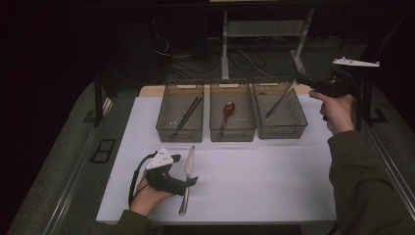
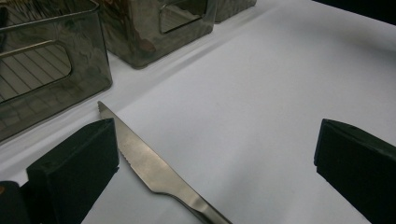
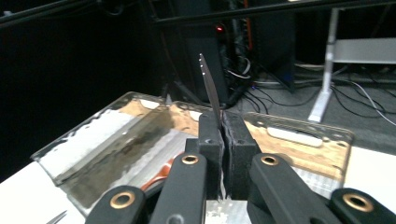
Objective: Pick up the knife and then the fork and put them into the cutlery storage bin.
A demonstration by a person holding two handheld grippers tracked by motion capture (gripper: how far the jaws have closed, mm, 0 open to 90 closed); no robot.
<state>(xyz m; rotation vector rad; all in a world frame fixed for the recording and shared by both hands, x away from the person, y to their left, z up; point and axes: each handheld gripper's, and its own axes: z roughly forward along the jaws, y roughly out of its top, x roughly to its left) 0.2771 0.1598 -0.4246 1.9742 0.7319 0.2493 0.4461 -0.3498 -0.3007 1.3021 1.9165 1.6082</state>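
Cutlery sorting is partly done: chopsticks and spoon lie in bins. The right gripper clamps a knife above the right bin. The left gripper, jaws released, straddles another knife near the table's front edge.

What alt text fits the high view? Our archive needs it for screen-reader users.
The right gripper, shut on a thin metal utensil, holds it over the right bin. The open left gripper straddles a knife on the white table.
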